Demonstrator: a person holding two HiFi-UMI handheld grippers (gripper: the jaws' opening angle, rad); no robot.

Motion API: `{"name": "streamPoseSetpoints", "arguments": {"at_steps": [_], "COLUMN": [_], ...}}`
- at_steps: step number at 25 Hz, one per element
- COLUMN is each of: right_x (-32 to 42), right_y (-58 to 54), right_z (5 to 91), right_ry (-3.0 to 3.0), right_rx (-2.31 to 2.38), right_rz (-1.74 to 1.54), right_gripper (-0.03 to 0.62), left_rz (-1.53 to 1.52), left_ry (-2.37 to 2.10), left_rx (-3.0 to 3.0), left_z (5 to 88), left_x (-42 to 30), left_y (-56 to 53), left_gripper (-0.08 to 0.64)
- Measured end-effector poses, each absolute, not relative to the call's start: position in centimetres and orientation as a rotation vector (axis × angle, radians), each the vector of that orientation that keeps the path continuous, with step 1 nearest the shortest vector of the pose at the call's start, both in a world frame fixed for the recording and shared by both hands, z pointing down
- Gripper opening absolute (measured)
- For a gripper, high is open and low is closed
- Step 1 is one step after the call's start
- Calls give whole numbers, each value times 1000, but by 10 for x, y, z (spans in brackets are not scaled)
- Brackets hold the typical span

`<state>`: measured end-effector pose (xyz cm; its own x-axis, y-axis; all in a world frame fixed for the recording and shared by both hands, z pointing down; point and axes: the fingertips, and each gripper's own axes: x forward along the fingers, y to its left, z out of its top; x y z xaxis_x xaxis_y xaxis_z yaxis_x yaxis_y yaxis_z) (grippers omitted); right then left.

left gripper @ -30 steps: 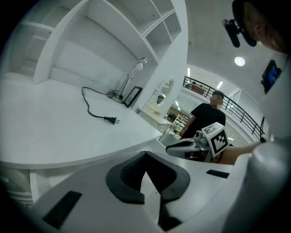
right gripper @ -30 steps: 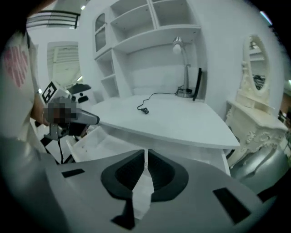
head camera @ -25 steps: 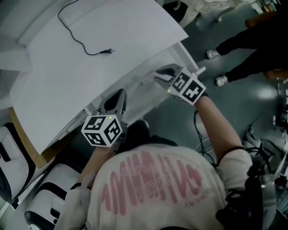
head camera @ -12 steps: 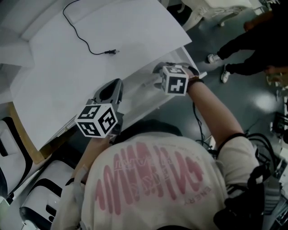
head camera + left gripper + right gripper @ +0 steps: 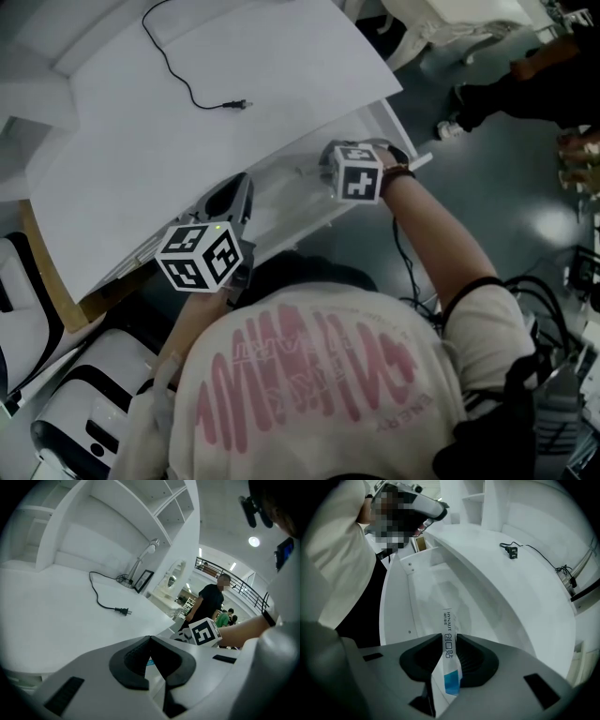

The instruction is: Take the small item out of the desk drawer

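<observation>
White packet [image 5: 449, 660] carried blk print and a blue patch, lower centre, against a white drawer [image 5: 436, 597]. Desk [image 5: 281, 75] was white w/ a blk cord [image 5: 236, 104], upper left. Marker cubes [image 5: 199, 258] showed b/w squares. Shirt [image 5: 319, 375], bottom of frame, was cream w/ pink lettering.

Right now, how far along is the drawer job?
Done: the drawer stands open. In hand: the right gripper points down into it, its jaws having just closed on the packet between them. Left: lift the packet clear of the drawer.
</observation>
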<state>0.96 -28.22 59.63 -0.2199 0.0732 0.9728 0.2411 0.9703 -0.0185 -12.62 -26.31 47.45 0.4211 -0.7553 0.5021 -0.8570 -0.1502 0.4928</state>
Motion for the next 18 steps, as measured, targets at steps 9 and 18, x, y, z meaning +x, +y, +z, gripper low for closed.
{"name": "streamPoseSetpoints", "arguments": {"at_steps": [9,18], "right_x": [7,23], "right_y": [-268,-266], "right_z": [579,530], "right_ry": [-1879,-2077], "right_rx": [-137,110], "right_rz": [-107,-51], "right_gripper": [95,94], "left_rz": [125,149], "left_ry": [-1424,-1529], "left_rx": [1853,1808], "left_z": [480,480], "left_x": [-136,-130], "left_y": [-236,-210], "left_gripper": [28,28]}}
